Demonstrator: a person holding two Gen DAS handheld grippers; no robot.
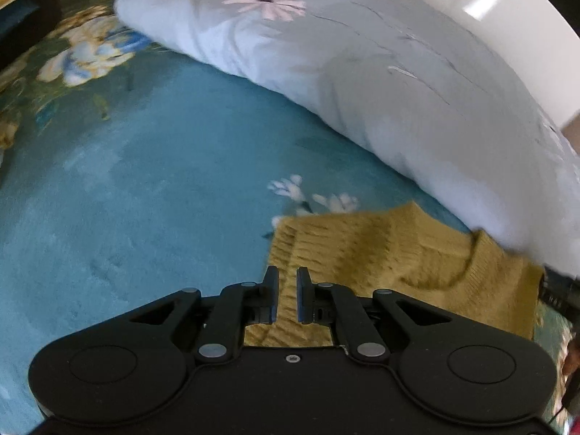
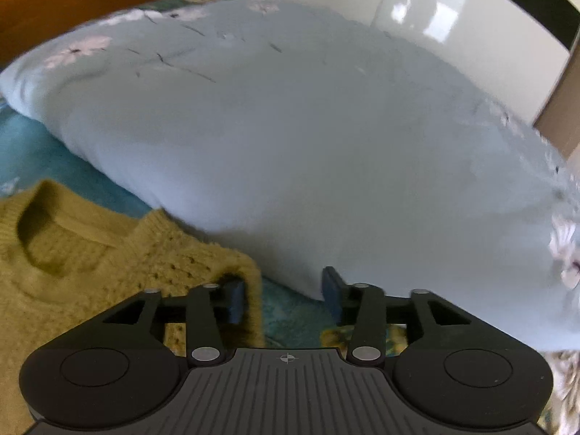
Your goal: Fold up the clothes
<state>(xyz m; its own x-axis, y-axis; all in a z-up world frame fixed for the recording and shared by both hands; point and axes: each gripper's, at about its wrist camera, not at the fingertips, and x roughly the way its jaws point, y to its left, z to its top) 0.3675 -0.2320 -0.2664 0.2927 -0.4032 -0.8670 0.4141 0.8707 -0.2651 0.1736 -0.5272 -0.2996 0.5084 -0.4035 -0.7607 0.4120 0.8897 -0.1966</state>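
Observation:
A mustard-yellow knitted sweater (image 1: 380,253) lies flat on a teal bedspread (image 1: 127,199), its round neckline toward the pillow. My left gripper (image 1: 287,290) is at the sweater's left shoulder edge, shut on a fold of the knit that shows between its pads. In the right wrist view the same sweater (image 2: 72,290) fills the lower left, neckline at the upper left. My right gripper (image 2: 284,297) stands open at the right shoulder edge. Its left finger (image 2: 235,301) rests against the knit, and mostly bare bedspread (image 2: 290,319) shows between the jaws.
A large pale-blue pillow (image 1: 362,72) with pink daisies lies just beyond the sweater, and its front edge (image 2: 290,127) is close to my right gripper. Behind it runs a white glossy headboard (image 1: 489,0). A flowered border of the bedspread (image 1: 83,54) lies at the far left.

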